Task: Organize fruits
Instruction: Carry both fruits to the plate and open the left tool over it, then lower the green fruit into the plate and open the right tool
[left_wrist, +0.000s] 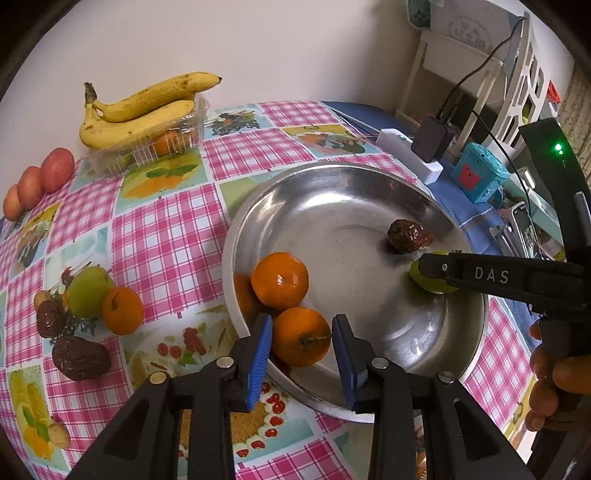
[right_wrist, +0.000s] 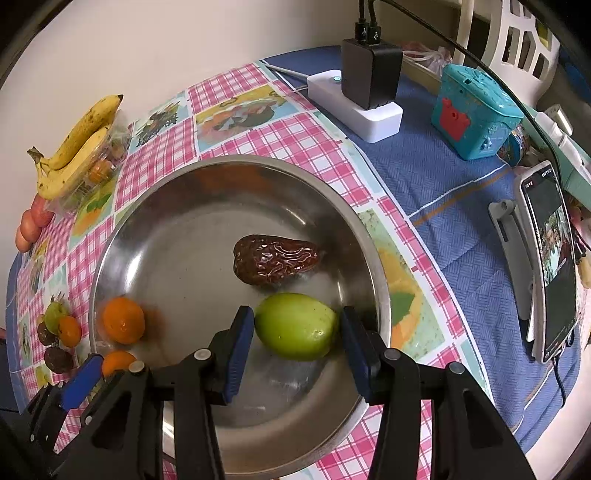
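A steel bowl (left_wrist: 369, 192) (right_wrist: 155, 221) holds two oranges, a wrinkled red date (left_wrist: 408, 236) (right_wrist: 275, 258) and a green fruit (right_wrist: 297, 326). My left gripper (left_wrist: 302, 341) is open with its jaws around the nearer orange (left_wrist: 300, 336) at the bowl's near edge; the pads do not touch it. The other orange (left_wrist: 279, 280) lies just behind. My right gripper (right_wrist: 297, 332) is open around the green fruit (left_wrist: 419, 275), which rests on the bowl floor, the left pad almost touching it.
On the checked cloth left of the bowl lie a green fruit (left_wrist: 88, 291), an orange (left_wrist: 122, 311) and dark wrinkled fruits (left_wrist: 80, 357). Bananas (left_wrist: 144, 103) sit on a plastic box, red apples (left_wrist: 55, 170) beside. A power strip (right_wrist: 354, 107), teal box (right_wrist: 474, 110) and phone (right_wrist: 550, 258) stand on the right.
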